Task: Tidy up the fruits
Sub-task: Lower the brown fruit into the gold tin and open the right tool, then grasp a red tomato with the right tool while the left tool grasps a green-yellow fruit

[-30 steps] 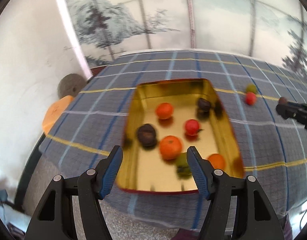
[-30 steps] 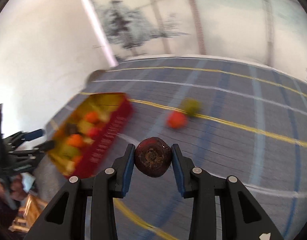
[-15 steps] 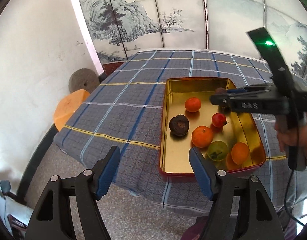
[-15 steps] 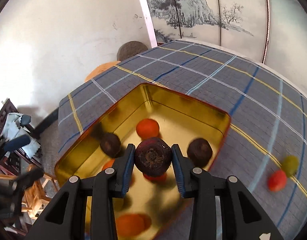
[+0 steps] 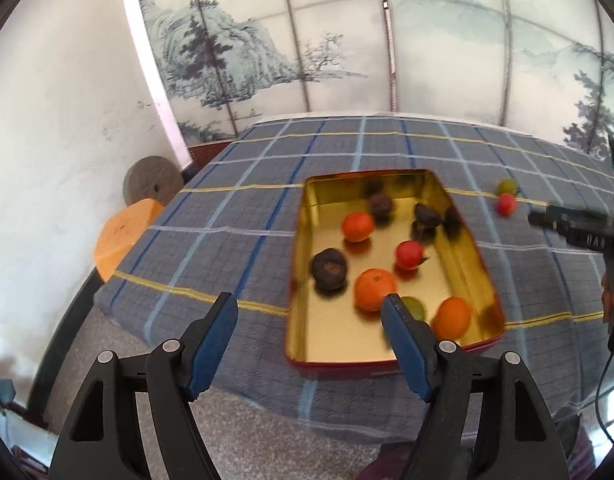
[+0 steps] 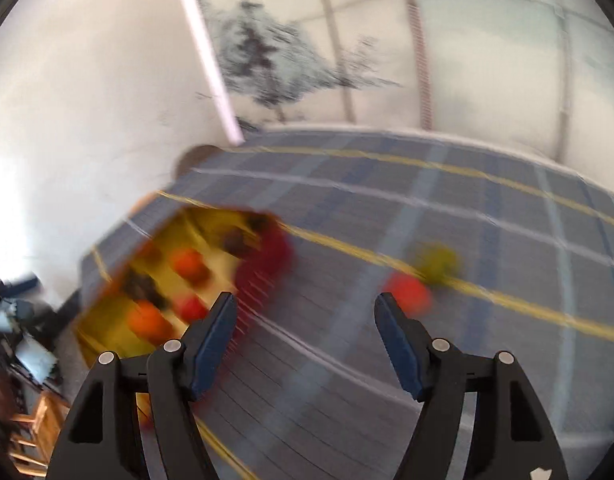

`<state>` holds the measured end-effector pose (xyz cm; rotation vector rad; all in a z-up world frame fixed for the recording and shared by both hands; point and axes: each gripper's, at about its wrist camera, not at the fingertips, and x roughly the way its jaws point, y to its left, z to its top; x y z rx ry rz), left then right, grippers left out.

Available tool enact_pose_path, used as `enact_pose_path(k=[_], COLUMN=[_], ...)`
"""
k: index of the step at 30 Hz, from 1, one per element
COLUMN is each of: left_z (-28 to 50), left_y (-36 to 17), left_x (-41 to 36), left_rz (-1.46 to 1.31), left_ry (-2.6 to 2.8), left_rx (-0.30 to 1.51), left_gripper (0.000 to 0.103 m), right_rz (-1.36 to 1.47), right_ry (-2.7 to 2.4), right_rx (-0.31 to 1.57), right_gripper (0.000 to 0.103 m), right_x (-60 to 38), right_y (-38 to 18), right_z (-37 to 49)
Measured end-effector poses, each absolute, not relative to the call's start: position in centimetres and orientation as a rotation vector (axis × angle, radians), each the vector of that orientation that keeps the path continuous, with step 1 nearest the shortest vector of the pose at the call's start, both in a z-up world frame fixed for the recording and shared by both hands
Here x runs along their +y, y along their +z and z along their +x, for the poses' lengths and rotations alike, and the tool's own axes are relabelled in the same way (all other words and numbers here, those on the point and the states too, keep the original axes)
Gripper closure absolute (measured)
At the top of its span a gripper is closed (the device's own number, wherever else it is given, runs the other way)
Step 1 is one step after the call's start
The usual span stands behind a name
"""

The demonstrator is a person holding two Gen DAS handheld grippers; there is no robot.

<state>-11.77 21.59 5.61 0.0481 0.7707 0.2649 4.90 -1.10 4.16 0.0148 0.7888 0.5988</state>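
The right gripper (image 6: 305, 316) stands released with nothing between its pads; its jaws have just been opening. It points toward the two fruits not yet gathered, a red fruit (image 6: 407, 290) and a green fruit (image 6: 437, 260), which lie touching or just beside each other on the checked cloth of the desk (image 6: 487, 240), well apart from the gold tin (image 5: 303, 236). The left gripper (image 5: 309, 322) is also released and empty, hovering over the near edge of the tin, where oranges, a red fruit and several dark fruits already lie loose.

The main risk is in the next pick. The right wrist view is heavily blurred, so the aim is uncertain, and because the two fruits sit so close, one finger could strike the green fruit while the gripper closes on the red one and send it rolling along the cloth, perhaps off the desk. Round fruit may also squirt out of a glancing pinch. The shallow tin seems easy to nudge if the left gripper dips, and the fruit inside could roll about.
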Motion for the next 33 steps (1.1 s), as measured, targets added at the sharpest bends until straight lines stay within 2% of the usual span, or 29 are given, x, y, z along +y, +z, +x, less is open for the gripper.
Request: enact_pose_path(k=[2,5,10,14,17,19,24,28,33], left_z=[-11.4,-10.6,-10.4,-10.0,-9.5,-8.8,-6.7,-3.0,4.3], left_y=[5.5,5.1,5.2,5.2,5.5,6.0,7.9,8.6,7.6], left_x=[20.7,19.4,18.2,18.0,17.7,17.1,14.9,11.4,5.4], left_rz=[0.040,0.048,0.089,0.104,0.115,0.131,0.117,0.129,0.132], left_ry=[0.240,0.210,0.195,0.191,0.184,0.174,0.049,-0.082,-0.218], left_rx=[0.779,0.809,0.812,0.822,0.823,0.812,0.779,0.796,0.792], left_gripper=[0.028,0.028,0.028,0.028,0.028,0.028,0.028,0.028,0.028], right_rz=[0.045,0.092,0.111,0.102,0.090,0.064,0.045,0.037,0.021], right_ry=[0.564,0.551,0.538,0.524,0.506,0.482,0.520,0.451,0.269], right_rx=[0.841,0.866,0.900,0.918,0.933,0.940,0.902,0.841,0.848], right_gripper=[0.040,0.041,0.041,0.045,0.054,0.073,0.074,0.074,0.074], right_x=[-3.8,-5.3,-3.6,-2.2,-1.3,-0.8,-2.6,-9.0,-17.3], right_y=[2.7,2.0,0.8,-0.1,-0.6,-0.8,0.1,1.8,1.2], right_z=[5.0,5.6,8.5,10.9,12.4,12.9,10.8,7.5,5.8])
